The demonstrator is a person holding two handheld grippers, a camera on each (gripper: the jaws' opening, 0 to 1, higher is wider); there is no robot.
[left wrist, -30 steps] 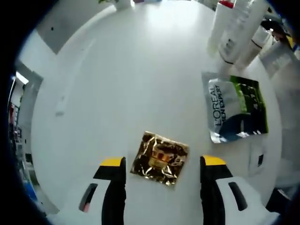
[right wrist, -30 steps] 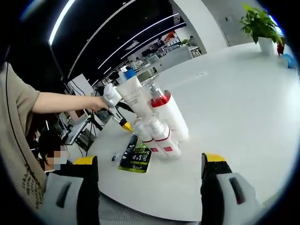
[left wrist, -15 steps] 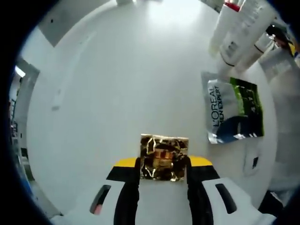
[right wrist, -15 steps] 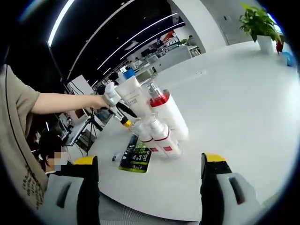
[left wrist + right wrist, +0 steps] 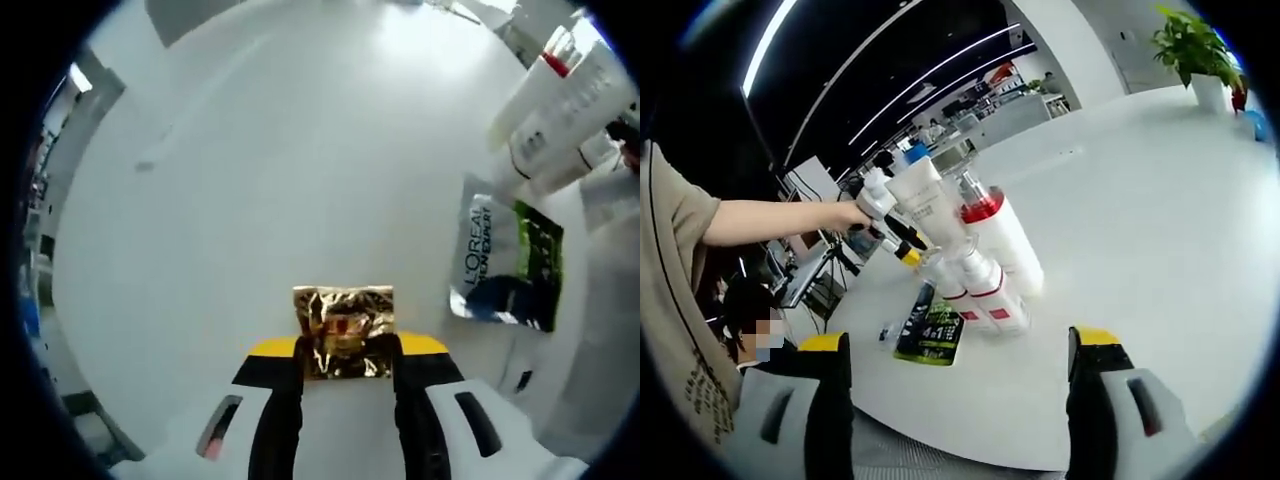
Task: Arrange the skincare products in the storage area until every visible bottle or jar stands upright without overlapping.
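The left gripper (image 5: 345, 350) has its jaws closed on a gold sachet (image 5: 343, 331), carried by the person's outstretched arm (image 5: 770, 216). The right gripper (image 5: 958, 375) hangs with its jaws spread wide, gripping nothing.

You work over a white counter (image 5: 1160, 200). A potted green plant (image 5: 1192, 48) stands at its far edge, and ceiling light strips (image 5: 770, 45) cross the dark office behind you.
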